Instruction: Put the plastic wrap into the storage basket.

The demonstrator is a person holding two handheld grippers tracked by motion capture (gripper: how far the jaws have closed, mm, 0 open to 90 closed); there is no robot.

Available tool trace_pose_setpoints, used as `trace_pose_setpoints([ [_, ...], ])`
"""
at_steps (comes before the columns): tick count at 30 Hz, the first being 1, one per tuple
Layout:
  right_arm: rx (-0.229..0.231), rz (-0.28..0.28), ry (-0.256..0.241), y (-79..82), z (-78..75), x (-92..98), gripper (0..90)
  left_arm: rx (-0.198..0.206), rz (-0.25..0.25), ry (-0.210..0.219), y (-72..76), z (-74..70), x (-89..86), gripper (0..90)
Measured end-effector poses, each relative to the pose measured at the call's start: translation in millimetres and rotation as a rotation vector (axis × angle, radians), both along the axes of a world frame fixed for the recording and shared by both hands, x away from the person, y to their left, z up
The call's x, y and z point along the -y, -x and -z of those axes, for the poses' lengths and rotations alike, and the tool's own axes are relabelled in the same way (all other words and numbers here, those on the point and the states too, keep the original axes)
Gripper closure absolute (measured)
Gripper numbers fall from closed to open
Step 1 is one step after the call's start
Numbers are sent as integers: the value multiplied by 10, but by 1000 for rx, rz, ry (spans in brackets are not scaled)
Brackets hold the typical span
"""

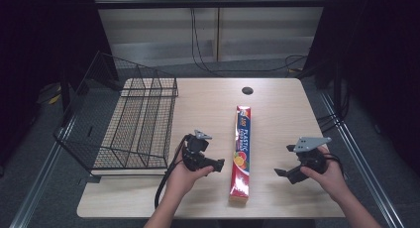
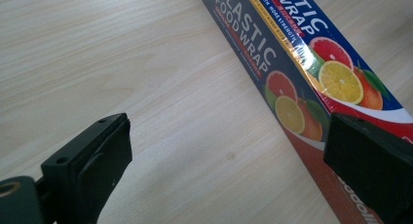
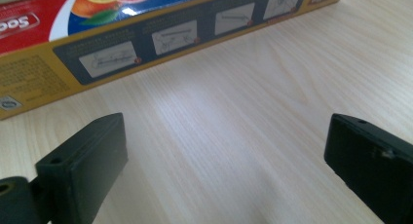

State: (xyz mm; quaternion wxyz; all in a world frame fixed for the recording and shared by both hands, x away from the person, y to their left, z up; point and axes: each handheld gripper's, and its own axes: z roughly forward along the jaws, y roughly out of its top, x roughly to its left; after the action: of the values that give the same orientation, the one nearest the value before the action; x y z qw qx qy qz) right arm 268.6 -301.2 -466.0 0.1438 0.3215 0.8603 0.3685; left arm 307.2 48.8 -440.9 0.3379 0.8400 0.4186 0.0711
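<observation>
Item one: wire basket (image 1: 133,120), black mesh, at the left side of my desk (image 1: 282,96); through its mesh I see only the desk's wood, and its far wall stands tilted outward past the desk edge. Item two: long plastic food wrap box (image 1: 241,149), lying flat near the middle of the desk, lengthwise away from me, apart from the basket. Item three: my left gripper (image 1: 219,164), held low just left of the box's near half, jaws spread wide apart with nothing between them; in the left gripper view one jaw overlaps the box's lower end and hides part of it, and I cannot tell whether it touches. Item four: my right gripper (image 1: 283,161), held to the right of the box with bare desk between, jaws likewise wide apart and empty. Item five: a dark round hole (image 1: 247,90) in the desk beyond the box's far end. Cut off: the box's ends run out of frame in both gripper views. Legible writing: "PLASTIC FOOD WRAP" in white on the dark panel, beside citrus slices; "HEALTH MORE STRENGTH" on a yellow strip, partly cropped. The side panel in the right gripper view carries three small instruction diagrams and fine print too small to read.
</observation>
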Motion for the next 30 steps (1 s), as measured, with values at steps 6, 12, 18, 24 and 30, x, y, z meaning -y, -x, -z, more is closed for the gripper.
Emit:
trace_pose_setpoints([
  [6, -11, 9, 4, 9, 24, 29, 26, -27, 5, 6, -98, -54, 119, 35],
  [12, -7, 22, -7, 8, 20, 58, 27, -56, 17, 5, -192, -123, 286, 35],
  [18, 0, 52, -21, -3, 19, 103, 28, -72, 21, 0, -283, -181, 454, 32],
  [24, 0, 63, -21, -20, 38, 128, 27, -80, 24, 3, -346, -219, 580, 34],
  [30, -5, 74, -22, -23, 37, 144, 27, -85, 27, -1, -389, -211, 681, 43],
])
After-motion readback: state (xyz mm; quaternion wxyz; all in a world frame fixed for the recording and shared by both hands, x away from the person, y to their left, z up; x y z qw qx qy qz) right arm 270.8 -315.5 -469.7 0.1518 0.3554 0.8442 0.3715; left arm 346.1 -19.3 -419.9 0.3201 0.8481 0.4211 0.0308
